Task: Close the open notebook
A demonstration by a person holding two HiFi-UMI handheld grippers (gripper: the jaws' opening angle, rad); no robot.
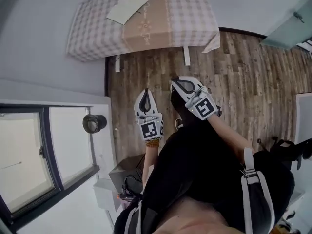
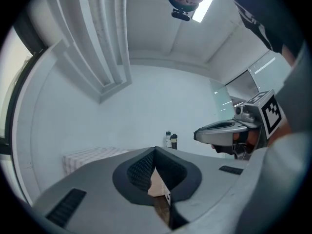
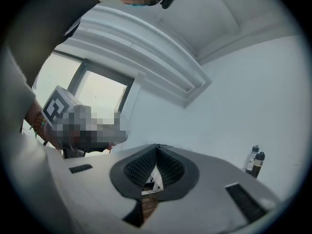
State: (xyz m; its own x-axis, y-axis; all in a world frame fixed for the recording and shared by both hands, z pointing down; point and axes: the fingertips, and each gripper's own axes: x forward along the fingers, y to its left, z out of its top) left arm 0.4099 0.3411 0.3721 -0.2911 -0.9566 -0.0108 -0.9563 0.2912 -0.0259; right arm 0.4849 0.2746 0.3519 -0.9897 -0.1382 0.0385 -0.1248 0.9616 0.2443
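- Left gripper (image 1: 146, 97) and right gripper (image 1: 178, 84): each has its jaws pressed together with nothing between them, and is held over the wood floor (image 1: 243, 77)
- Notebook (image 1: 127, 9): lies far ahead on the checked table (image 1: 190, 18), well apart from both grippers; long axis runs near-left to far-right; the left gripper seems the better aligned
- Writing: none legible; the script on the cloth is too small to read

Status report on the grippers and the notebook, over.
Left hand-held gripper shut, empty; right hand-held gripper shut, empty. Notebook flat on table, untouched, well ahead. Only wood floor between.
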